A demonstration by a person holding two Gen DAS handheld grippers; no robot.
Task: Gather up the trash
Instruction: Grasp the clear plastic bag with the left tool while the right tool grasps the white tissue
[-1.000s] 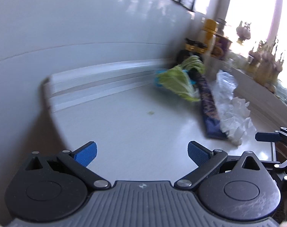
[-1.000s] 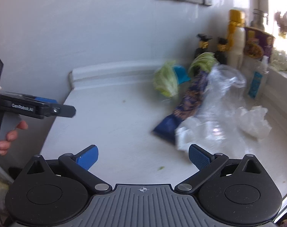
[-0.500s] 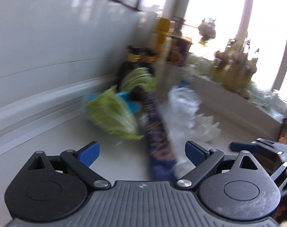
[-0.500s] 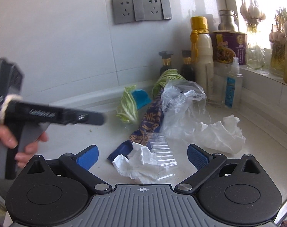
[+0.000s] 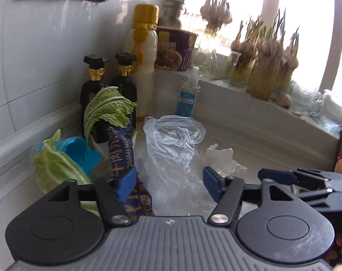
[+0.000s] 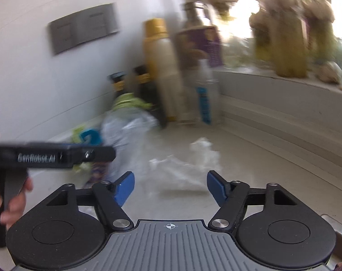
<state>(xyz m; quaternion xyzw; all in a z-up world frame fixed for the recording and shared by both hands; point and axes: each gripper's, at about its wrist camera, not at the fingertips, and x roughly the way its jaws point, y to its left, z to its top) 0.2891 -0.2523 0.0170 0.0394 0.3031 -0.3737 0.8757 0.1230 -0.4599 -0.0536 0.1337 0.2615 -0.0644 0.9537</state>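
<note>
A: How are the jaws of the left gripper [image 5: 169, 185] standing?

B: They have just been closing and are sitting partly open. The clear plastic bag [image 5: 174, 149] and the dark blue snack wrapper [image 5: 123, 155] are lying between the blue pads on the countertop [image 5: 272, 153]. The left pad is overlapping the wrapper in the view, though I cannot tell whether it is pressing on it.

A: And the right gripper [image 6: 169, 187]?

B: Its jaws have just been closing too and are standing apart, gripping nothing. The crumpled white tissue [image 6: 202, 151] is lying ahead of them, with clear plastic just before the pads; the picture is blurred there.

A: Where is the other trash?

B: Cabbage leaves [image 5: 55, 167] and a blue cup [image 5: 80, 151] are lying by the wall, in front of two dark sauce bottles [image 5: 93, 90].
</note>
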